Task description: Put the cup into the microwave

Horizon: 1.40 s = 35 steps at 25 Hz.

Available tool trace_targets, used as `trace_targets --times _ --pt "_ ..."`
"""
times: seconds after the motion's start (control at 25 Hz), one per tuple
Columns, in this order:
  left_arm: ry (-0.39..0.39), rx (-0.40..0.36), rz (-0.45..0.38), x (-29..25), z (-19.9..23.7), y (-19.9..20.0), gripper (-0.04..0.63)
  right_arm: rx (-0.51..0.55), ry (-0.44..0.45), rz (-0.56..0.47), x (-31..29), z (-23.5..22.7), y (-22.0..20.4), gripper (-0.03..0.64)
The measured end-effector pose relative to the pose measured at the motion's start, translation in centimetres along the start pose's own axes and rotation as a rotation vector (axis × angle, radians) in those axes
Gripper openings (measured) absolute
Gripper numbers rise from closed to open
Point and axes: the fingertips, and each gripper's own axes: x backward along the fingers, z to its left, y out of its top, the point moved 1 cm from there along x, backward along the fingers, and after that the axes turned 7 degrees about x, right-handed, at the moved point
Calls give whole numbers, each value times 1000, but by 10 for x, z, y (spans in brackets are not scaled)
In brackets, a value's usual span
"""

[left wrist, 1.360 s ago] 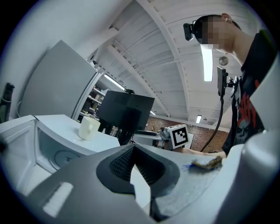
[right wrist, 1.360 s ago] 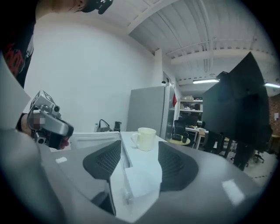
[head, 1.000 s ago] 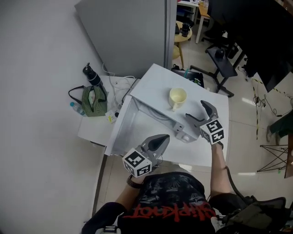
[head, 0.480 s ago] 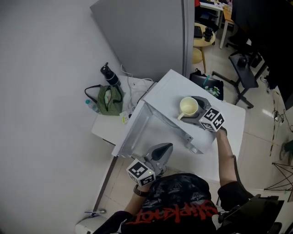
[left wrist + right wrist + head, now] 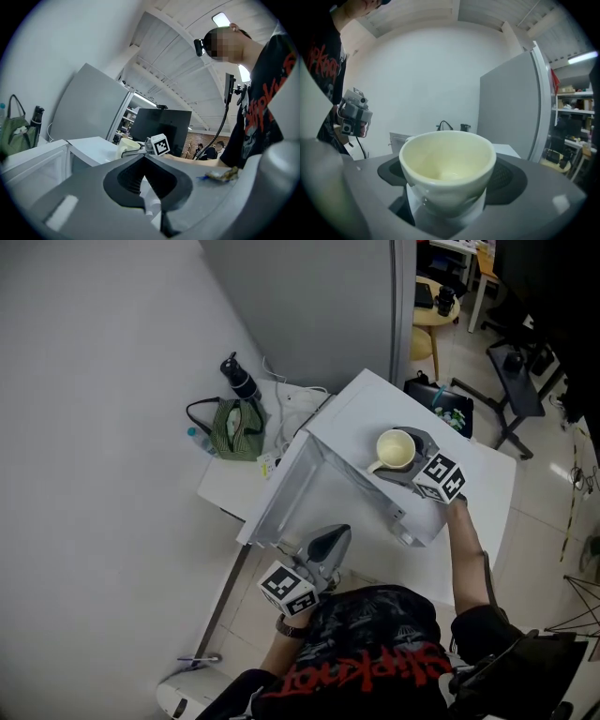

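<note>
**Cup in the claw's reach.** The person's right claw point(image 5: 412, 457) is closing its jaws around a cream, round-bellied ceramic cup point(image 5: 395, 448). The cup stands empty and upright between them on the flat top of a white, box-shaped microwave point(image 5: 483, 474). The ribbed pads flank the cup's wall on both sides, and no firm squeeze is evident yet. The cup's handle juts out to the claw's left. The left claw point(image 5: 339, 534), its jaws together on nothing, hangs well apart from the right claw, low in front of the microwave's open door point(image 5: 281, 498).

The main risk, judged from here, lies in the grip. The jaws stand near their widest on a smooth, curved, glazed wall, so a shallow or off-centre pinch could let the cup tilt or slide out on the lift. The cup also stands near the front edge of the top, on the claw's left side. If one pad arrives first, the nudge could push the cup over the drop. On the way down into the cavity, the jutting handle or the claw itself may clip the frame or the door.

The microwave's top is bare and matte apart from the cup. Beyond the claw rises a tall grey panel point(image 5: 319, 306). Far to the claw's left, a white side table point(image 5: 230, 486) carries a green fabric bag point(image 5: 236, 427) and a dark bottle point(image 5: 239, 381). To the claw's right lie a pale tiled floor point(image 5: 553, 512) and black office furniture point(image 5: 525, 395).
</note>
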Motion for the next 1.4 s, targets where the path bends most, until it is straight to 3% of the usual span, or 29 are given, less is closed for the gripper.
trace_targets --times 0.36,0.6,0.76,0.96,1.08,1.16,1.4 --pt "-109 25 50 -14 -14 -6 2 -81 -136 -69 72 44 5 460" --pt "-159 12 39 -14 -18 6 2 -67 -204 -112 108 97 43 460" --pt "-71 -48 21 12 7 21 2 -58 -159 -158 88 168 73 460" --pt "33 -63 11 62 57 37 2 -193 -44 -166 2 233 60 460" --pt "80 -83 8 88 68 37 2 -289 -56 -171 -48 233 24 460" --pt "119 -98 19 105 74 31 2 -339 -110 -149 -79 217 -2 460" --pt "175 -73 44 138 83 6 2 -459 -429 -32 -136 123 -95 459"
